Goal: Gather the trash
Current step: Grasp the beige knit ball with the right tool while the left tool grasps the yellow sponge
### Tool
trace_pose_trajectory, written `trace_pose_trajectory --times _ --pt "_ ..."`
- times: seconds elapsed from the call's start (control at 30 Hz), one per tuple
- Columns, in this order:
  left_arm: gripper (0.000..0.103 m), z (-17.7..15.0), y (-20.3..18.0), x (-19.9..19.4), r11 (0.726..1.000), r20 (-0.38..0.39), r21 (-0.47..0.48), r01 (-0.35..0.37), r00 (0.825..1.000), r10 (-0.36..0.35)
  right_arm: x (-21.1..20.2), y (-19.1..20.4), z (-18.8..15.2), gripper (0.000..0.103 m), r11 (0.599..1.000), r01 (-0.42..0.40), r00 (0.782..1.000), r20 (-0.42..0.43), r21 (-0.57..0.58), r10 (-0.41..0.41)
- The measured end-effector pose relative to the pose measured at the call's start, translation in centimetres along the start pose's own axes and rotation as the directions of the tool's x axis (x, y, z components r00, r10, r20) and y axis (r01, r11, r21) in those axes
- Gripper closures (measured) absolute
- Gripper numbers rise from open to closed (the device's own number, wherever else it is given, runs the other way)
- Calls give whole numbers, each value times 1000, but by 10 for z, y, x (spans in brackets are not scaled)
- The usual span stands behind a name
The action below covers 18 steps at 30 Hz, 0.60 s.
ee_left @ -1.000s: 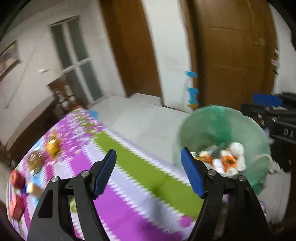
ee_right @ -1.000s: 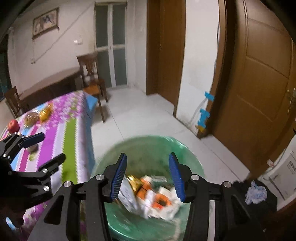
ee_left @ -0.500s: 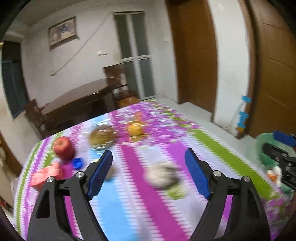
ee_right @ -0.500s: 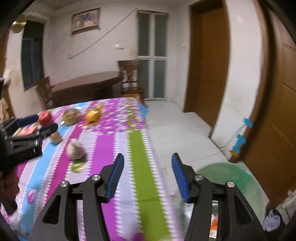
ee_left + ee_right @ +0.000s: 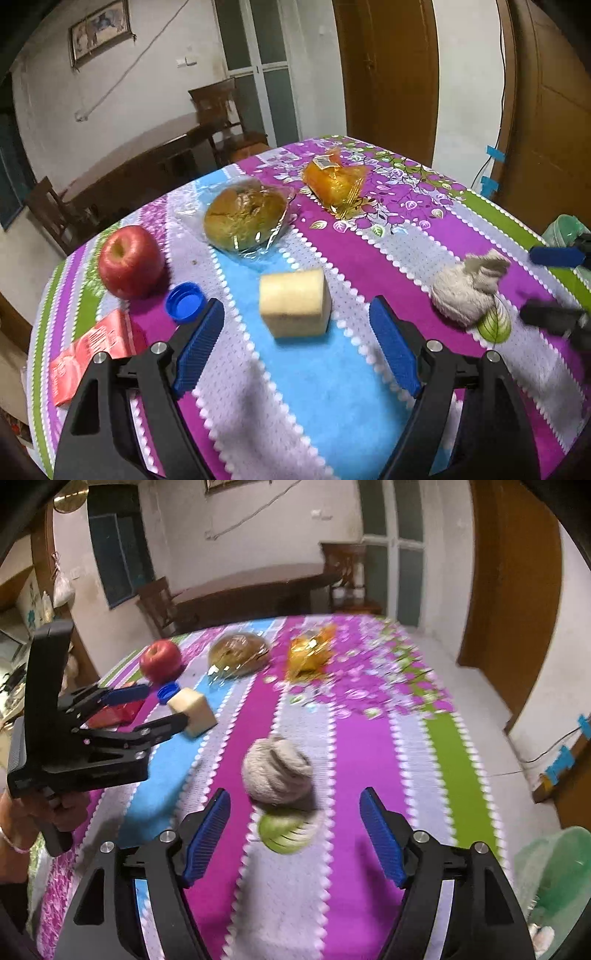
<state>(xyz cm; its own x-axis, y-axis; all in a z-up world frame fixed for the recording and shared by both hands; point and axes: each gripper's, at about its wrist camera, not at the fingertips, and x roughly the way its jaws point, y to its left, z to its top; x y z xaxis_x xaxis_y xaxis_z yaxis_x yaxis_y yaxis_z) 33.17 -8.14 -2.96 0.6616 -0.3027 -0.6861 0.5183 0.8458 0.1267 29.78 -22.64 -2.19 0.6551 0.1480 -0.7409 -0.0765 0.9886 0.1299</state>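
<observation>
My left gripper is open and empty, low over the striped tablecloth, just short of a pale yellow sponge block. A blue bottle cap and a red wrapper lie at its left. My right gripper is open and empty, with a crumpled grey-white paper wad and a green leaf between its fingers' line. The wad and leaf also show in the left wrist view. The green-lined trash bin stands on the floor at the right.
A red apple, a wrapped bun and an orange wrapped snack sit at the table's far side. A dark wooden table and chairs stand behind. Wooden doors are at the right.
Both grippers have swung from over the trash bin to the table. The left now faces the sponge block, the right faces the paper wad. Both stay open.
</observation>
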Motion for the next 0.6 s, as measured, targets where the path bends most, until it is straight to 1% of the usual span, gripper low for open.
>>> trace_pose_trajectory --times 0.07,0.17,0.2,0.3,0.33,0.37,0.4,0.43,0.47,0.5,0.6 --pt "26 3 -1 8 1000 -11 13 -4 1000 4 10 1 2 31 1000 -4 1000 -21 3 4" --pt "26 7 -2 22 1000 -29 16 3 1000 -2 22 0 6 39 1000 3 999 -34 -10 -3" --pt "26 7 -1 27 1000 -35 10 3 999 -3 27 1 6 44 1000 9 999 -40 -13 -10" --pt "26 7 2 36 1000 -57 -14 20 998 -21 34 0 4 50 1000 1 998 -68 -15 -2" --pt "28 7 3 39 999 -70 -20 26 997 -28 36 0 4 51 1000 -4 997 -71 -17 3" --pt "35 7 4 41 999 -81 -28 31 996 -33 39 0 4 55 1000 -9 997 -73 -18 8" --pt "39 8 6 43 999 -88 -37 28 996 -31 41 1 4 60 1000 -23 997 -73 -17 22" --pt "46 8 7 45 999 -97 -46 26 995 -31 42 1 4 60 999 -32 997 -71 -13 31" --pt "59 7 8 48 998 -113 -56 30 993 -36 41 1 4 61 1000 -29 997 -67 -12 28" --pt "59 8 9 50 997 -117 -72 41 992 -49 42 2 4 63 1000 -28 997 -66 -12 27" --pt "61 6 10 47 995 -108 -88 44 993 -53 40 4 3 70 1000 -25 998 -58 -11 24"
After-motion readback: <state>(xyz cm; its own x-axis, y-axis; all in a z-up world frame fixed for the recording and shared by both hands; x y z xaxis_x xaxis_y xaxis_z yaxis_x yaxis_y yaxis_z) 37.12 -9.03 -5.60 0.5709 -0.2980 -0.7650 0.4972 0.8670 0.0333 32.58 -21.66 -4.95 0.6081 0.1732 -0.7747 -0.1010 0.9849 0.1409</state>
